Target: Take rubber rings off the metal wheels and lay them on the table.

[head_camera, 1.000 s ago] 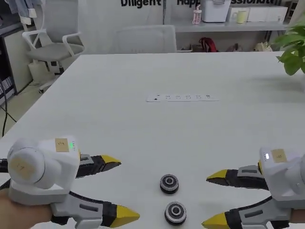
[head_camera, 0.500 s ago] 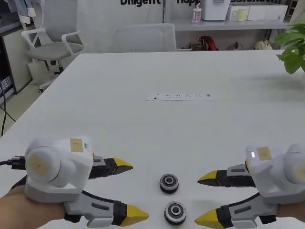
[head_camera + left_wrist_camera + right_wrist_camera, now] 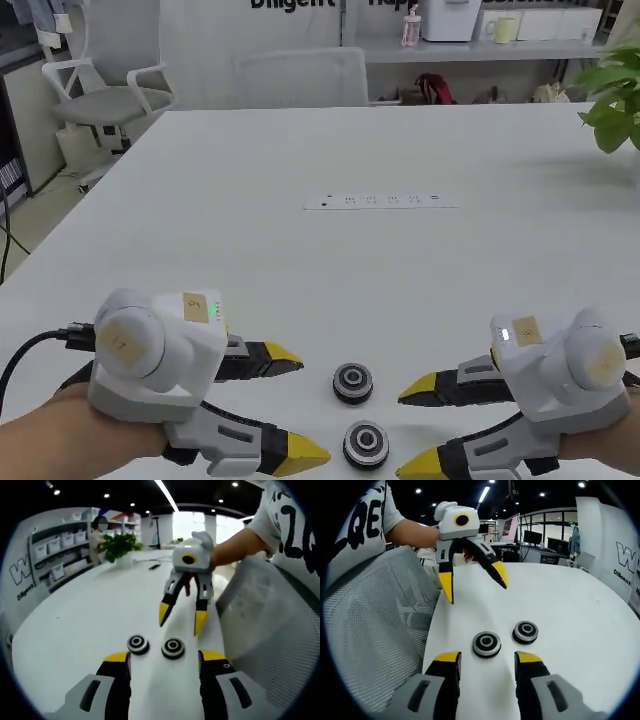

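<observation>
Head view: two metal wheels, far one (image 3: 352, 380) and near one (image 3: 366, 443), sit by the near edge of the tabletop (image 3: 300, 270), just beside each other and not touching. A black rubber ring (image 3: 475, 645) is on each, none laid down yet. Left gripper (image 3: 310, 408) is on their left and right gripper (image 3: 401, 432) on their right, each with jaws spread wide and holding nothing.

The head view alone has the power strip (image 3: 380, 202) at mid-tabletop and the plant (image 3: 612, 100) at the right edge. The gripper views add a mesh chair back (image 3: 270, 620) against the near edge and the opposite gripper facing in across the wheels.

Against 1.0 s ago, both grippers have closed in on the wheels. Jaw spread is unchanged and the wheels are unmoved.

Count: 2 wheels, 2 rings, 2 grippers, 1 power strip.
</observation>
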### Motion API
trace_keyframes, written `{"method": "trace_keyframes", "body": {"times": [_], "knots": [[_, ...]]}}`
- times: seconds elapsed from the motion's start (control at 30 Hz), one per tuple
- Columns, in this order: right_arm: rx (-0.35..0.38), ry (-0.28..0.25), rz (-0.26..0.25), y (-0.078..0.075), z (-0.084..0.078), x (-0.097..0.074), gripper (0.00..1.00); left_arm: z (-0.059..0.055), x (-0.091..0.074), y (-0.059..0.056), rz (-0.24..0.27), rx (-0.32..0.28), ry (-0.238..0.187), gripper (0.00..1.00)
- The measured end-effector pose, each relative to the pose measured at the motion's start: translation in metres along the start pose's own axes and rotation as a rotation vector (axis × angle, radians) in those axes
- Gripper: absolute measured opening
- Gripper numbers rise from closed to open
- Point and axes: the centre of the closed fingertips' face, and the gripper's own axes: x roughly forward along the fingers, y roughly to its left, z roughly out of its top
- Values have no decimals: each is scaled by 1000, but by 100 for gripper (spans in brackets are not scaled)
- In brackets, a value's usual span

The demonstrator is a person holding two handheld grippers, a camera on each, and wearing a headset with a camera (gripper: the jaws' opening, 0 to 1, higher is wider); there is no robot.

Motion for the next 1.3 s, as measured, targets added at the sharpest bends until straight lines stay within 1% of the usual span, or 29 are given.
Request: {"method": "trace_keyframes", "body": {"times": [0.1,0.17,0.27,0.4,0.57,0.8,0.93,1.13,1.3], "knots": [[-3,4,14,4,0,4,38,-2,5,0,-8,2,8,54],[-1,8,21,6,-1,6,37,-3,8,0,-16,-7,9,53],[-2,11,26,8,-2,8,37,-4,13,-3,-27,-8,12,50],[2,13,32,12,-2,10,36,-8,20,-8,-51,-5,29,49],[14,5,34,12,-2,13,35,-10,27,-11,-70,-9,38,46],[22,4,32,10,-5,15,35,-8,36,-16,-92,-15,35,38],[26,3,30,10,-6,15,35,-8,42,-20,-106,-15,41,36],[35,6,28,8,-10,16,35,-8,51,-20,-118,-29,41,28],[34,5,27,8,-10,16,35,-8,57,-17,-103,-39,48,23]]}}
